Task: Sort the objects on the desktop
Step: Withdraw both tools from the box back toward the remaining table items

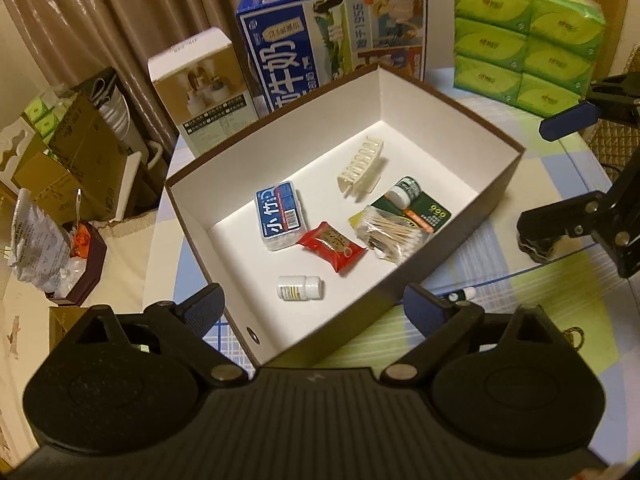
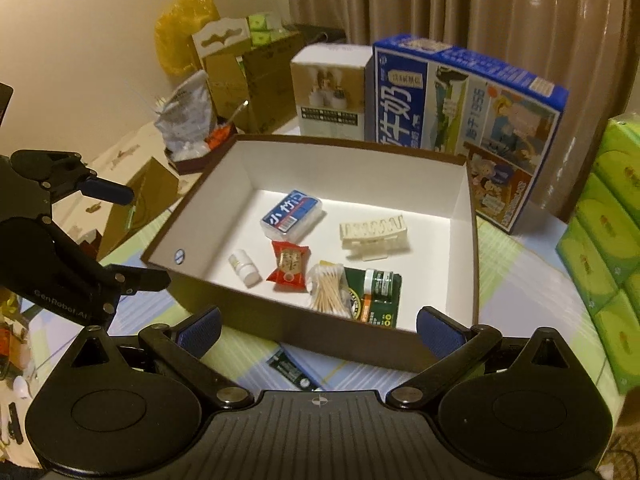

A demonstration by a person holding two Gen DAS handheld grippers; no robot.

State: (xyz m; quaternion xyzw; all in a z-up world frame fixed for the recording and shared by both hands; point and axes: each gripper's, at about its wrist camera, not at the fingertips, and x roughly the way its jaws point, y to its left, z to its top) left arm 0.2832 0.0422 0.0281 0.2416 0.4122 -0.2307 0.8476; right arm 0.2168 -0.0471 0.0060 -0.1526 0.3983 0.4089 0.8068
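A brown box (image 1: 400, 264) with a white inside is seen on a checked tablecloth (image 1: 540, 280), and most of the small things are gathered in it. A blue-and-white floss case (image 1: 282, 216) lies toward the back left of the floor, with a cream hair clip (image 1: 360, 170) apart from it to the right. A red sachet (image 1: 332, 249) lies between the case and a bag of cotton swabs (image 1: 390, 234). The swabs are laid partly over a green card (image 1: 424, 212), and a small green-labelled bottle (image 1: 404, 193) rests on that card. A white bottle (image 1: 299, 287) lies on its side near the front wall, apart from the rest.

One dark tube (image 2: 294, 372) is left outside the box, on the cloth just beside its near wall; its label cannot be read, and it is perhaps an ointment.

The left gripper (image 1: 320, 308) is held above the front edge of the box, its jaws spread wide with nothing between them. The right gripper (image 2: 320, 330) is held likewise over the near wall, spread wide and empty, with the tube below it.

Behind the box stand a milk carton (image 1: 332, 40), a white carton (image 1: 200, 88) and stacked green tissue packs (image 1: 528, 36).
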